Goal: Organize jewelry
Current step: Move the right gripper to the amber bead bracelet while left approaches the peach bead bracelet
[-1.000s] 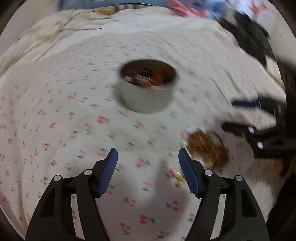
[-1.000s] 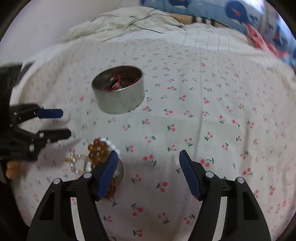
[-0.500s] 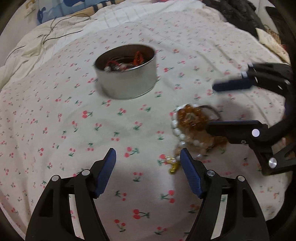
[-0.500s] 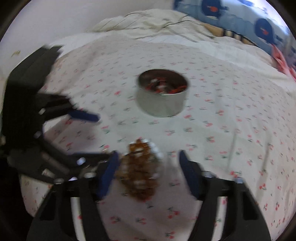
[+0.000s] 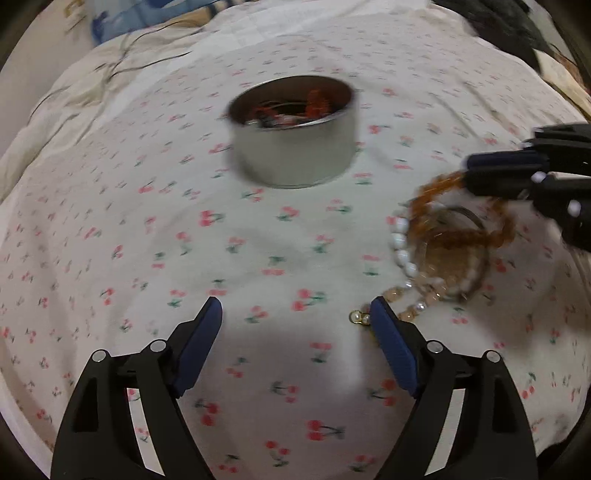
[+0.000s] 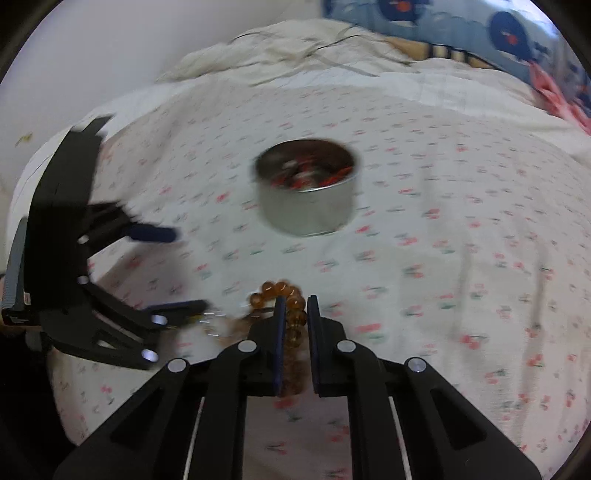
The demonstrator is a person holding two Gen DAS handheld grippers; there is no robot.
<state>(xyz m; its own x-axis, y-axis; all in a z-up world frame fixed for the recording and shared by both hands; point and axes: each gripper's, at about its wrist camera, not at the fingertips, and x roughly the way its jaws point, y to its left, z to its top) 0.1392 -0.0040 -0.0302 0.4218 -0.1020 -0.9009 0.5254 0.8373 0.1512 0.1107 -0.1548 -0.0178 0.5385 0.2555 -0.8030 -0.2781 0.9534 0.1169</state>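
Observation:
A round metal tin point(image 5: 293, 131) with red and silver jewelry inside stands on the cherry-print sheet; it also shows in the right wrist view point(image 6: 306, 186). A pile of jewelry lies right of it: an amber bead bracelet point(image 5: 467, 230), a white pearl bracelet point(image 5: 400, 251) and a small gold earring point(image 5: 359, 316). My right gripper point(image 6: 295, 308) is shut on the amber bead bracelet point(image 6: 282, 291) at the pile; it shows in the left wrist view point(image 5: 476, 173). My left gripper point(image 5: 295, 314) is open and empty, just left of the pile.
The sheet point(image 5: 147, 240) covers a soft bed. A rumpled cream blanket with a dark cable point(image 6: 295, 48) and a blue patterned pillow point(image 6: 480, 29) lie at the back. Dark clothing point(image 5: 509, 26) lies at the far right.
My right gripper came down over the pile and shut on the amber bead bracelet. My left gripper shifted a little and stays open.

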